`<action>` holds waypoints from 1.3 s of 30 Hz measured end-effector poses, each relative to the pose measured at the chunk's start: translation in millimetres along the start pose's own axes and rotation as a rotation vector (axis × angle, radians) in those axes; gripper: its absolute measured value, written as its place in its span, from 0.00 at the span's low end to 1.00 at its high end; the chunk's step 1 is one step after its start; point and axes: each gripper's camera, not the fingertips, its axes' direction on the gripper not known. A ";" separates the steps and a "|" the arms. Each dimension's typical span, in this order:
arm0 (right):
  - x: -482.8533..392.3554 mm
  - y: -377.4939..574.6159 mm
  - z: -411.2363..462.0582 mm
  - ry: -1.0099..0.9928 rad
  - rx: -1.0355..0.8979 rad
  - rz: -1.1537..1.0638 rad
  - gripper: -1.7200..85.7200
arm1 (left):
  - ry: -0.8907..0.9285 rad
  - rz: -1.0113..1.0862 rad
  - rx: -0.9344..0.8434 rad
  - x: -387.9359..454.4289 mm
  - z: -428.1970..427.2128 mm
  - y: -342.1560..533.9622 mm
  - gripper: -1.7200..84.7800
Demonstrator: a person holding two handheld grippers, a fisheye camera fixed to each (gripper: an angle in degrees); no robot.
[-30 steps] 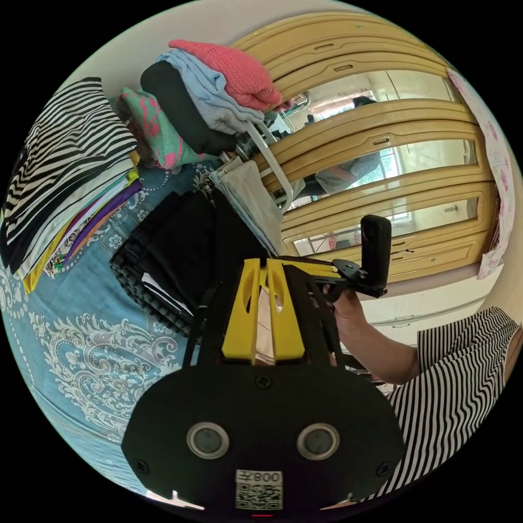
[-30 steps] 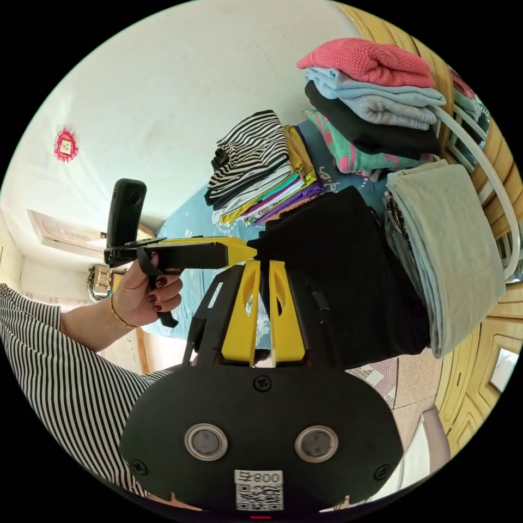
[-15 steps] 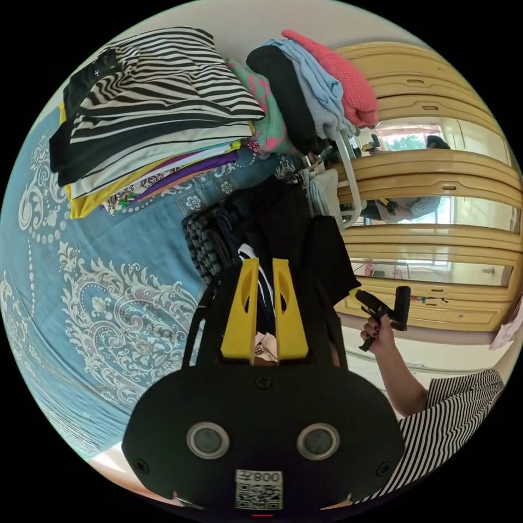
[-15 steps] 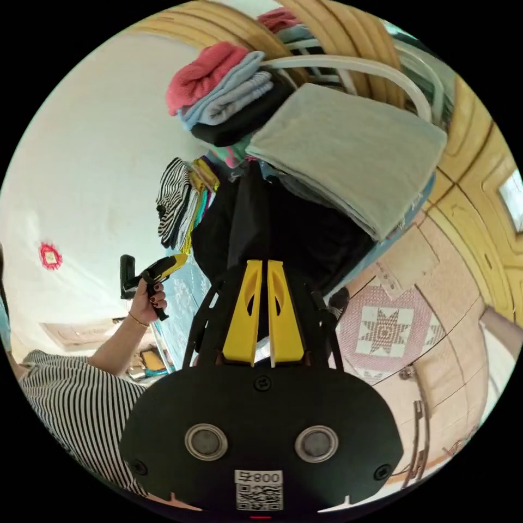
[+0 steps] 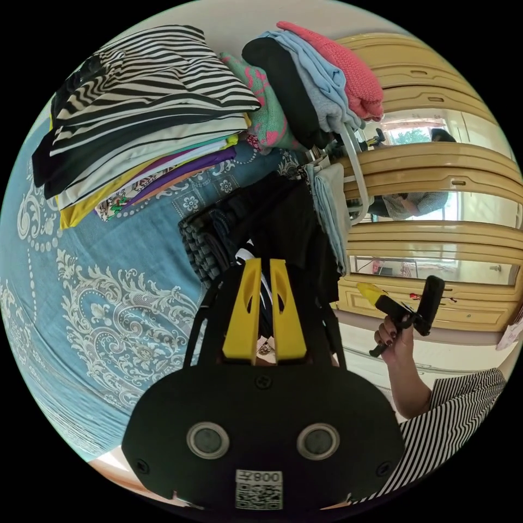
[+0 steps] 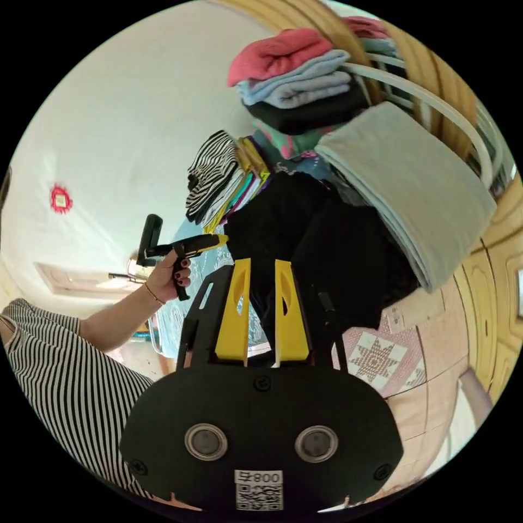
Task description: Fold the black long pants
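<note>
The left gripper (image 5: 264,264) pinches the black long pants (image 5: 289,223), holding them off the blue patterned bed (image 5: 109,305); the right gripper's (image 6: 262,267) fingers are spread.

Readable marks

We find one small printed code label on each gripper housing (image 5: 259,488); nothing else carries legible text.

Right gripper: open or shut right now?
Open. In the right gripper view, the right gripper has its yellow jaws parted with a clear gap, and the black pants lie beyond the tips, not pinched between them.
</note>
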 end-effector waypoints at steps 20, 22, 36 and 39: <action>-105.0 -60.5 242.9 0.225 -0.239 -0.385 0.03 | 0.010 0.007 0.018 39.5 -22.8 32.9 0.03; -103.9 -60.2 242.3 0.206 -0.217 -0.373 0.03 | 0.018 0.004 0.027 42.6 -26.4 37.9 0.03; -64.5 -56.4 238.9 0.010 -0.082 -0.180 0.02 | -0.024 -0.004 0.057 78.5 -54.9 83.9 0.04; -65.0 -54.5 252.3 -0.004 -0.077 -0.172 0.02 | -0.043 0.000 0.056 87.5 -62.4 100.0 0.03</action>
